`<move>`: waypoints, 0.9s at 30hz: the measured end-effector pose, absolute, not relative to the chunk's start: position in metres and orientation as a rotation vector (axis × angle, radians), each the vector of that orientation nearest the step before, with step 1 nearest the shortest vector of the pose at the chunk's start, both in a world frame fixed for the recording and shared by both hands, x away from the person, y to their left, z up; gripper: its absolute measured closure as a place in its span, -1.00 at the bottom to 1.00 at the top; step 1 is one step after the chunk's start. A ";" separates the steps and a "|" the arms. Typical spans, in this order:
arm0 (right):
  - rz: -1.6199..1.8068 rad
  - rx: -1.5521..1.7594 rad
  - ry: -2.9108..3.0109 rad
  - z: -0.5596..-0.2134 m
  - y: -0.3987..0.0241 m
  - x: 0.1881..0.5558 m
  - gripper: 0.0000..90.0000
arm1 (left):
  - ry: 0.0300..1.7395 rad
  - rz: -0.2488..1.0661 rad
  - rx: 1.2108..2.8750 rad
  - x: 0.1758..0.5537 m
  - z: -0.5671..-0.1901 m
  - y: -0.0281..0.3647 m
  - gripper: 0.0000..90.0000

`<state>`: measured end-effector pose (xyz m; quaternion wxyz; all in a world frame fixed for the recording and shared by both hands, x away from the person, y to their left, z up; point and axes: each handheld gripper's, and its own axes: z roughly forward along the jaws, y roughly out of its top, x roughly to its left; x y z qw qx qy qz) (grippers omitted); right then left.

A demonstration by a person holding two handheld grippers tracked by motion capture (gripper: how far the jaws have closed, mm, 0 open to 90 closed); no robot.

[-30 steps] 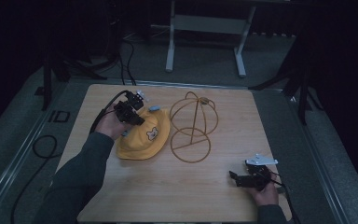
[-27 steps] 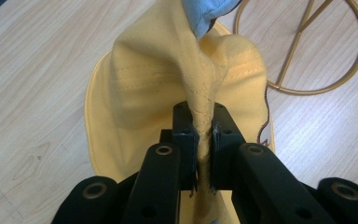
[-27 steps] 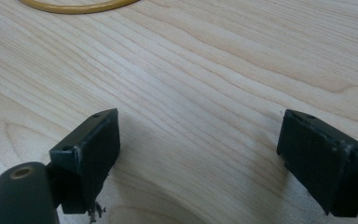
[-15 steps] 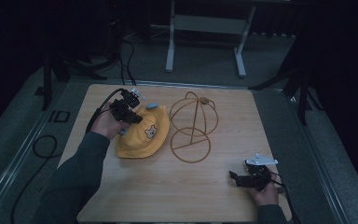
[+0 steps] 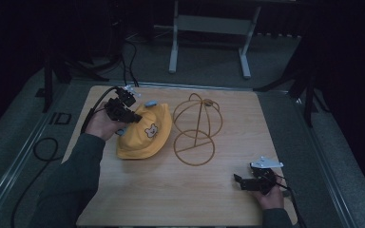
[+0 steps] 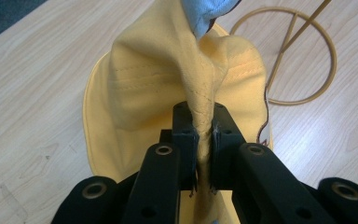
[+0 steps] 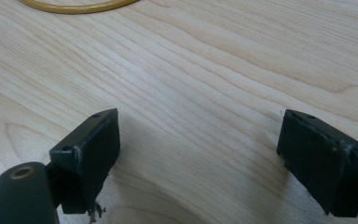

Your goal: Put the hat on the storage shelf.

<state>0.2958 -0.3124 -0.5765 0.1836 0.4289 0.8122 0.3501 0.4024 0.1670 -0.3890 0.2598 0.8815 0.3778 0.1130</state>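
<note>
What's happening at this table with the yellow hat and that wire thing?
A person sits at a wooden table with a gripper in each hand. The left gripper is shut on a fold of the yellow hat, pinching the cloth between its jaws, with part of the hat raised off the table. Beside the hat stands a wire hat stand, with nothing on it. The right gripper rests near the table's front edge, jaws open and holding nothing.

Left gripper [image 6: 204, 140] pinches a fold of the yellow hat [image 6: 168, 79], lifting it off the worktop [image 6: 32, 93]; wire stand [image 6: 303, 60] beyond.
</note>
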 end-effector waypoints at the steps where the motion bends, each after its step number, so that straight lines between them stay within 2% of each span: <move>1: 0.987 1.209 2.291 -0.576 -0.312 0.296 -0.71 | 1.024 0.308 2.379 0.402 -0.388 0.168 0.85; 27: 0.989 1.213 2.289 -0.576 -0.312 0.296 -0.71 | 0.951 0.340 2.247 0.395 -0.363 0.187 0.85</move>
